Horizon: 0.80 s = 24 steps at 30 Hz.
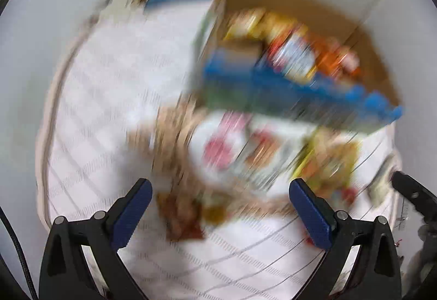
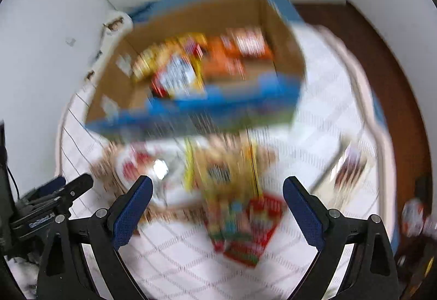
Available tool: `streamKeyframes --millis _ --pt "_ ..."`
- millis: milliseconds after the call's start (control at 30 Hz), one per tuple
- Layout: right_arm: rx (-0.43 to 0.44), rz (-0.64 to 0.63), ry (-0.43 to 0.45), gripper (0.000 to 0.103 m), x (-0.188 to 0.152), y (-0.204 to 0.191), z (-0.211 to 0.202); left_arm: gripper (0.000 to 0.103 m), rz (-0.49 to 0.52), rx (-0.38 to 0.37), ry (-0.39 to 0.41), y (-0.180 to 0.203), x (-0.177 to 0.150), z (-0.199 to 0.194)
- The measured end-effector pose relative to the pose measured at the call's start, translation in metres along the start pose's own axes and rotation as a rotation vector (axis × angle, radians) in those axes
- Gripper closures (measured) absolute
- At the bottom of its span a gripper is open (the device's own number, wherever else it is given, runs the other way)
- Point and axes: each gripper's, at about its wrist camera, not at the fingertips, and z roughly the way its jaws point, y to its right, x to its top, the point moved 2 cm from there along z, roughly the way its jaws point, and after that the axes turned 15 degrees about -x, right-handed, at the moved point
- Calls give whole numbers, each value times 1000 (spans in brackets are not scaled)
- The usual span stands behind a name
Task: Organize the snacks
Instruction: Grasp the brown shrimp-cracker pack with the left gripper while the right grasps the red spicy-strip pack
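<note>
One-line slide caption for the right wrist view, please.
Motion-blurred view: open right tongs hover over snack packets on a quilted white cover, cardboard box of snacks beyond.

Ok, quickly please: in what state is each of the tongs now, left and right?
Left tongs: open, holding nothing, above the loose snack packets.
Right tongs: open, holding nothing.

Box: brown matt cardboard inside, blue printed outside. Bed cover: white quilted cloth. Snack packets: glossy wrap. Finger pads: blue textured plastic.
</note>
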Motion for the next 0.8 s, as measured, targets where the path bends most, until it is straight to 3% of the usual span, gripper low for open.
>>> streamKeyframes --millis 67,233,367,500,567,800 --pt "-19 22 -55 9 -23 10 24 0 -51 24 -58 -24 -21 22" --pt "-70 60 -167 35 -64 30 75 0 -135 68 -127 -63 -52 57" --pt "-75 83 -211 35 -78 35 101 1 -131 84 -150 -68 -56 78" --pt "-104 73 -212 35 -77 26 116 3 -93 54 -158 -60 -56 90" --pt "-115 67 -208 35 -75 19 122 15 -75 38 -153 -52 -57 91" --pt "-168 -36 -146 40 -76 -18 128 34 -44 54 -161 -34 -73 98"
